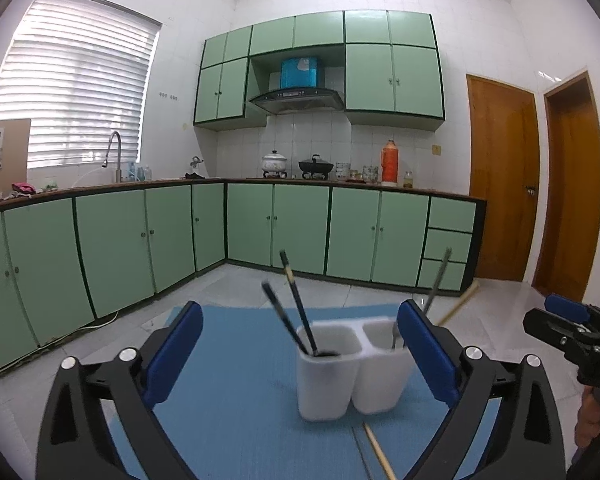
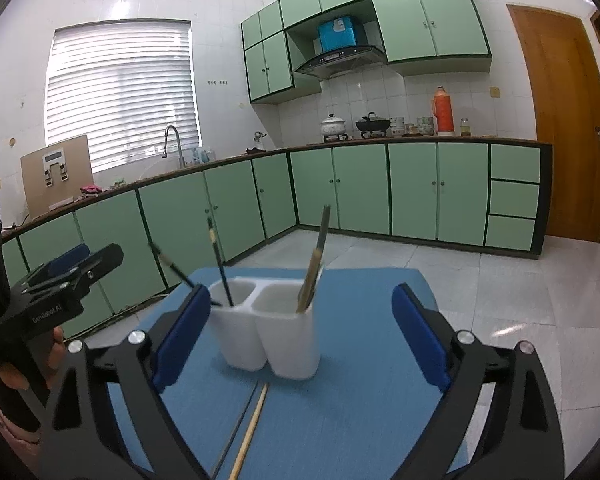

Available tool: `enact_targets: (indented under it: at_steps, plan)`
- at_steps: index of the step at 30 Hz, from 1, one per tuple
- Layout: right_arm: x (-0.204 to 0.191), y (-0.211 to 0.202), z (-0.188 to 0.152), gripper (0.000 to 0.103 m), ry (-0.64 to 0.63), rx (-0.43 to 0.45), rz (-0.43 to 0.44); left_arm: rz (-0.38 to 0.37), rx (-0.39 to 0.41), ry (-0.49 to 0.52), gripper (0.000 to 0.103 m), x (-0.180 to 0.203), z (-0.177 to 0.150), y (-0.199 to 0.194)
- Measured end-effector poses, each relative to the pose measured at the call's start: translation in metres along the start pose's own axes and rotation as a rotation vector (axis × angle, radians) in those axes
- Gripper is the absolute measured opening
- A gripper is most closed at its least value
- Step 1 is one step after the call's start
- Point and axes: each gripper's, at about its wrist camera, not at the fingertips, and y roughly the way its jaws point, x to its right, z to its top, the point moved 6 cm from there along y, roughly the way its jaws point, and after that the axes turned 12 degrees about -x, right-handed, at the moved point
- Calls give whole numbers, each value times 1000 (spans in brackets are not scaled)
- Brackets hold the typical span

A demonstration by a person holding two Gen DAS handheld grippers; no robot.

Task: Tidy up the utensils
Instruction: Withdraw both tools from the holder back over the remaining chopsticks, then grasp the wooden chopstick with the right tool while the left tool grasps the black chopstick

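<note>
A white two-compartment utensil holder (image 1: 354,368) (image 2: 270,328) stands on a blue mat (image 1: 236,412) (image 2: 352,420). Its left compartment holds two black chopsticks (image 1: 296,300) (image 2: 219,260). Its right compartment holds a grey utensil (image 1: 436,284) and a wooden chopstick (image 2: 310,280). A wooden chopstick (image 1: 378,454) (image 2: 250,432) and a dark one lie on the mat in front of the holder. My left gripper (image 1: 300,354) is open and empty, just short of the holder. My right gripper (image 2: 300,340) is open and empty, also facing the holder.
The mat lies on a table above a pale tiled floor (image 2: 500,280). Green kitchen cabinets (image 1: 140,236) run along the far walls, with pots and an orange thermos (image 1: 389,160) on the counter. Wooden doors (image 1: 504,176) stand at the right.
</note>
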Motion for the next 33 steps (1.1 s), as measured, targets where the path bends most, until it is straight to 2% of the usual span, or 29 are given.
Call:
enact_targets:
  at_steps: [10, 17, 24, 27, 33]
  plan:
    - [-2, 1, -73, 90, 48, -85, -12, 39, -75, 32, 97, 4, -74, -16]
    - [-9, 9, -130, 90, 66, -150, -36, 56, -172, 52, 97, 9, -134, -16]
    - [-26, 5, -171, 90, 46, -181, -56, 63, -249, 58, 97, 8, -178, -18]
    - [-36, 1, -184, 82, 31, -182, -62, 63, -269, 51, 97, 7, -192, -22]
    - [-47, -2, -200, 73, 27, -196, -57, 62, -288, 34, 97, 4, -208, -31]
